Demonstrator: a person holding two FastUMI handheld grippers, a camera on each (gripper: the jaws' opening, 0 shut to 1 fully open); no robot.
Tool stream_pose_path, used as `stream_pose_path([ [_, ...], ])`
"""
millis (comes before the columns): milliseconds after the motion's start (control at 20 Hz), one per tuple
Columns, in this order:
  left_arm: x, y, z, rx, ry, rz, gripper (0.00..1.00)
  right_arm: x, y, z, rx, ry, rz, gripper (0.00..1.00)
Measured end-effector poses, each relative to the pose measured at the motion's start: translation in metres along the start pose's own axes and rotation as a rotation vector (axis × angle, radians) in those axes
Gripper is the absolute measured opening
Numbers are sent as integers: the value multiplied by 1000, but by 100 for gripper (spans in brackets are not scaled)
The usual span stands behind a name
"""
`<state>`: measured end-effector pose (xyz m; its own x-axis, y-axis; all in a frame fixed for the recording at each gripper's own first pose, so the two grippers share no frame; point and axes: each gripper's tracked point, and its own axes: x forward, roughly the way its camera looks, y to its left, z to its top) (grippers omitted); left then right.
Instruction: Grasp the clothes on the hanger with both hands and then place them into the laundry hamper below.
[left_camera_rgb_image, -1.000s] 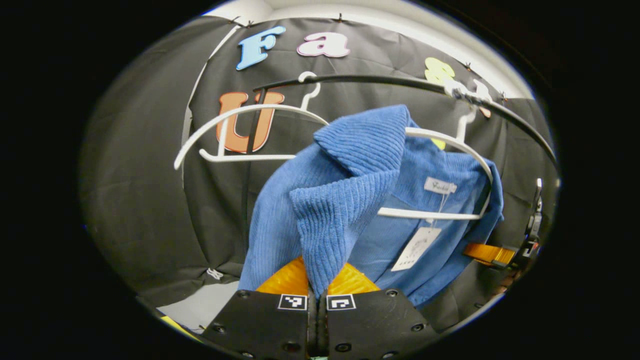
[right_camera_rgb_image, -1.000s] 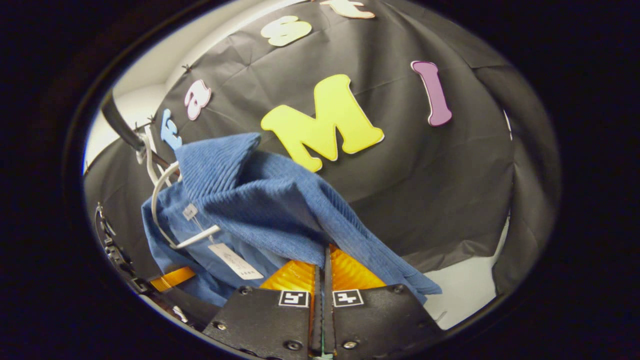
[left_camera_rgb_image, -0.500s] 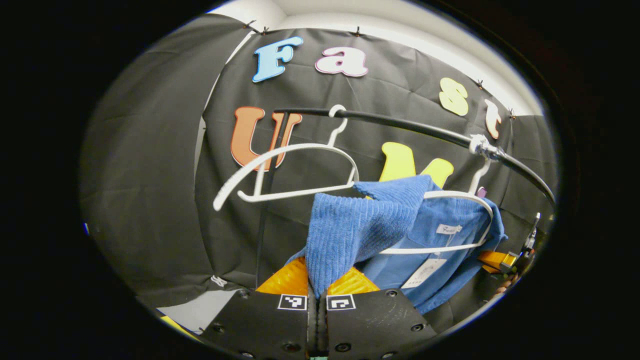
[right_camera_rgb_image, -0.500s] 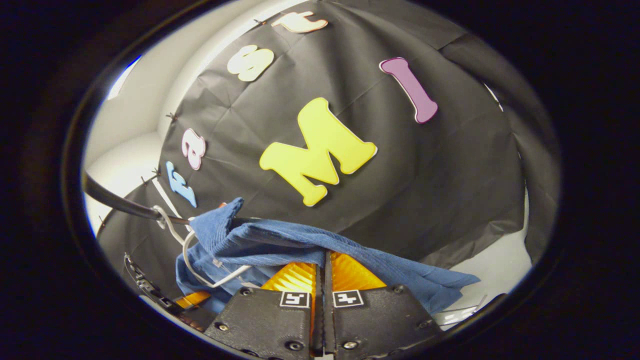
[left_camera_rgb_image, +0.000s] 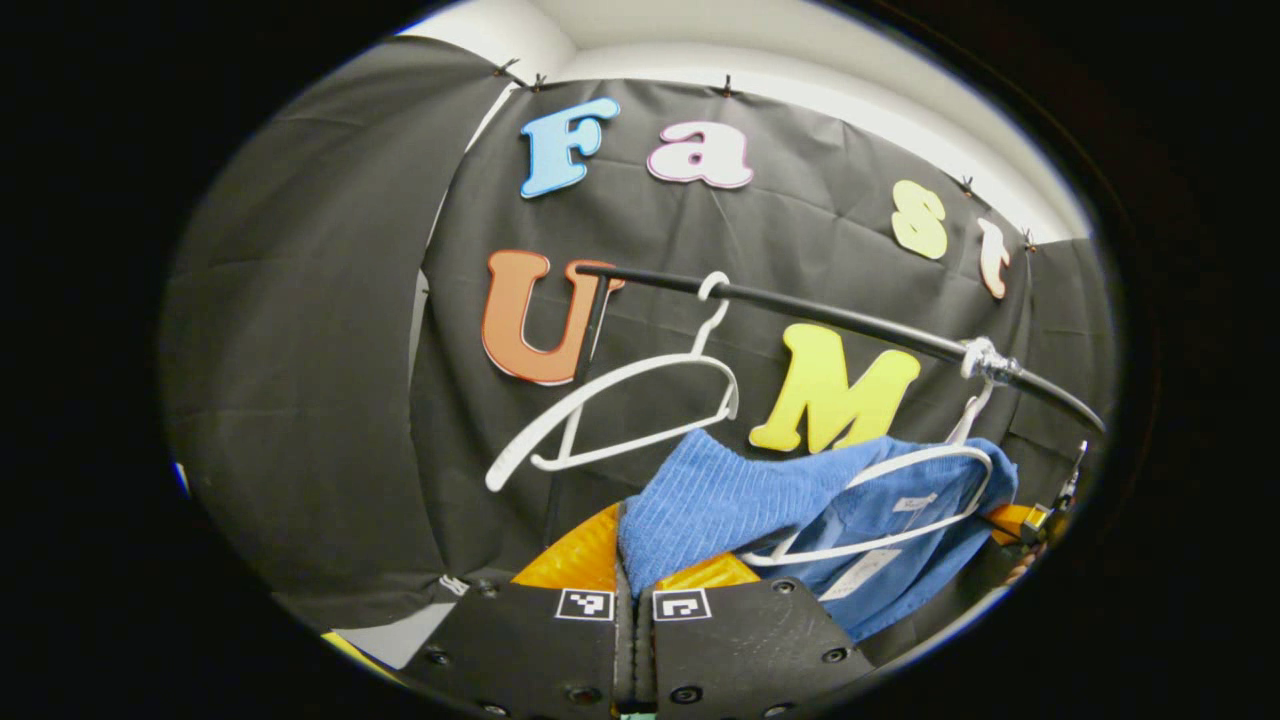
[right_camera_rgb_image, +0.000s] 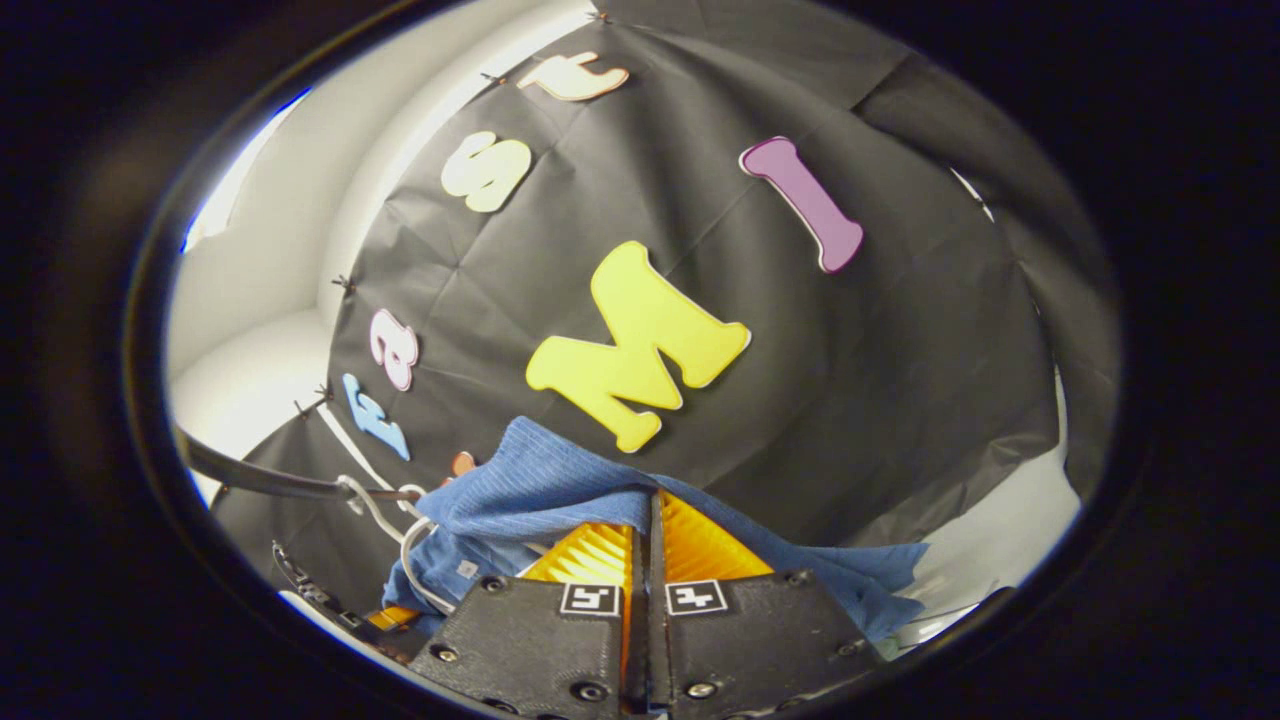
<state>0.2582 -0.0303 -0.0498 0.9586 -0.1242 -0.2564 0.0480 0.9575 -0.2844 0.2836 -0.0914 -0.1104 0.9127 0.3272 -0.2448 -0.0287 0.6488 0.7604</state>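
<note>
My left gripper (left_camera_rgb_image: 633, 570) has its jaws pinched together on a fold of the blue shirt (left_camera_rgb_image: 800, 500); my right gripper (right_camera_rgb_image: 648, 540) is likewise clamped on the shirt (right_camera_rgb_image: 540, 490) at its other shoulder. I judge the two-sided hold is meant to draw the shirt off its hanger (left_camera_rgb_image: 900, 500), which it is still draped over, below the rail (left_camera_rgb_image: 840, 320). The left gripper view also shows a bare hanger (left_camera_rgb_image: 620, 410) on the rail; the right gripper view shows shirt cloth trailing past the fingers. The hamper's position I cannot tell.
</note>
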Motion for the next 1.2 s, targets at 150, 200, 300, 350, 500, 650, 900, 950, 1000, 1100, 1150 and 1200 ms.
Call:
stream_pose_path([
  [150, 4, 2, 13, 10, -3, -3, 1, 2, 7, 17, -14, -32, 5, 4],
  [200, 9, 3, 17, 15, -7, -4, 1, 6, 6, 20, -22, -35, 2, 4],
  [300, 11, 6, 22, 29, -10, -19, 1, 9, 4, 27, -22, -38, -7, 4],
  [350, 11, 8, 23, 36, -7, -27, 1, 11, 2, 31, -23, -44, -13, 4],
  [500, 18, 13, 25, 44, 20, -45, 0, 21, -7, 35, -21, -31, -25, 4],
  [650, 27, 18, 18, 59, 53, -56, 1, 32, -22, 29, -31, 2, -58, 4],
  [900, 32, 24, -13, 157, 96, -15, 1, 41, -56, 3, -30, 58, -126, 4],
  [950, 32, 26, -19, 156, 102, -9, 0, 41, -60, -2, -22, 71, -135, 4],
  [1000, 33, 27, -25, 154, 111, -3, 0, 41, -66, -5, -21, 77, -147, 4],
  [1100, 33, 30, -37, 157, 126, 9, 1, 39, -76, -15, -43, 96, -171, 4],
  [1150, 32, 32, -42, 156, 134, 18, 1, 37, -78, -20, -50, 107, -177, 4],
  [1200, 27, 32, -49, 149, 140, 20, 0, 36, -80, -24, -54, 118, -182, 2],
])
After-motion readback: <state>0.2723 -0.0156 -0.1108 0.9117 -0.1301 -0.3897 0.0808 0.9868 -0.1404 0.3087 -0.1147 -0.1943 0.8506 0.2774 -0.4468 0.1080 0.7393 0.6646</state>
